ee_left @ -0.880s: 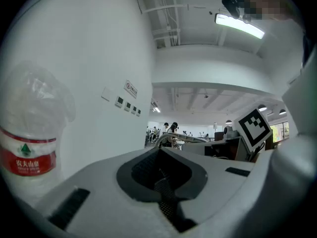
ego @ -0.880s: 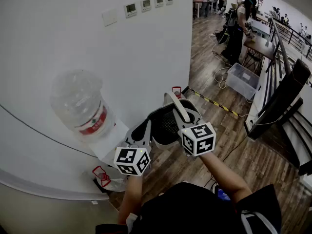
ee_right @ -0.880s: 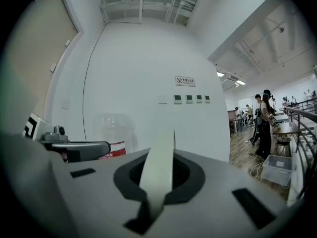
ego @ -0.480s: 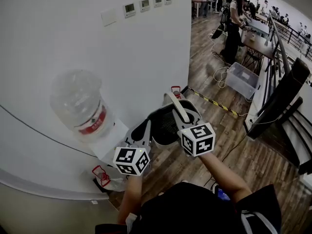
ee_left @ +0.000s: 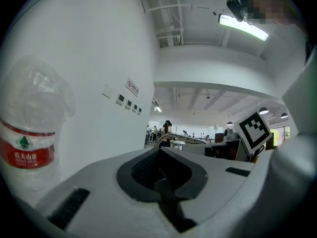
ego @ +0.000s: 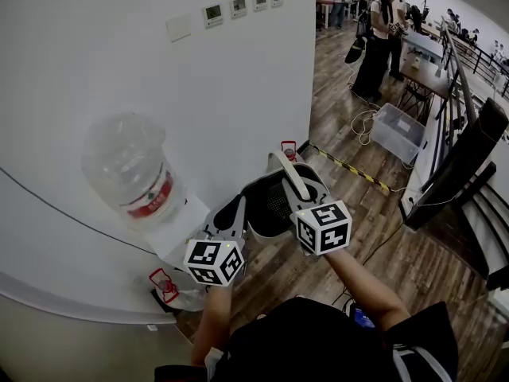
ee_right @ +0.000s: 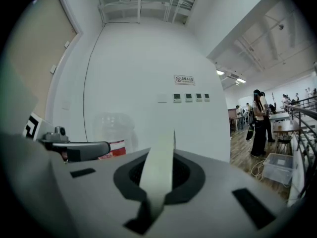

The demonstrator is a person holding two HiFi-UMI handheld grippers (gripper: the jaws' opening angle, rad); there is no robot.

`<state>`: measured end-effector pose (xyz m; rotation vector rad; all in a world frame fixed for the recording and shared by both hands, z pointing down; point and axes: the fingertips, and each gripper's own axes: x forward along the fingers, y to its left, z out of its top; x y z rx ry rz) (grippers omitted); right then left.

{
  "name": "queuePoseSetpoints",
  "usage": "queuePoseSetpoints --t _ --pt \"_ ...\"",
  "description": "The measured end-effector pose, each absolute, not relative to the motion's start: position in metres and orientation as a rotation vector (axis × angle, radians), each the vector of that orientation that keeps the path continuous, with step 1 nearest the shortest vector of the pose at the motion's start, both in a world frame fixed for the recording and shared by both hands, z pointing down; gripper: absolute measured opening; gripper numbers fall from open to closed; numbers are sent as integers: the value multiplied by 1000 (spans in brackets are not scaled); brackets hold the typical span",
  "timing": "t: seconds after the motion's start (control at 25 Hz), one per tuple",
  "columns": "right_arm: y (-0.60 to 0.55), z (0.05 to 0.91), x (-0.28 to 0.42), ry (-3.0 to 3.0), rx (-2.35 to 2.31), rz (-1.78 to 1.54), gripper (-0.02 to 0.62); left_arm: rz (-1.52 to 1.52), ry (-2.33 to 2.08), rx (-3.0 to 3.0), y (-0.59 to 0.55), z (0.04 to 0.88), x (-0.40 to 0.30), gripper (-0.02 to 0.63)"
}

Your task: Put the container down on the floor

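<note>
A black mesh container with a white strap handle hangs in front of me above the wooden floor, close to the white wall. My right gripper is shut on the handle, and the white strap runs up between its jaws. My left gripper is at the container's left rim, and dark mesh sits pinched between its shut jaws. The gripper bodies hide most of the container in both gripper views.
A large water bottle stands upside down on a white dispenser at the left. A red-handled item lies on the floor below it. Yellow-black tape, a clear plastic bin, cables, a dark stair rail and standing people are further off.
Both grippers and the container stay where they were. Only the people in the background have shifted.
</note>
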<state>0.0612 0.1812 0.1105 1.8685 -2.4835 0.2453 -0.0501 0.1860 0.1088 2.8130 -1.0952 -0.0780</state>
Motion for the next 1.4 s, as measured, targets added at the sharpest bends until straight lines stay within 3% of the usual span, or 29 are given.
queuePoseSetpoints --t 1.4 --pt "150 129 134 -2570 1711 269 29 -63 -1203 2748 170 127 27 17"
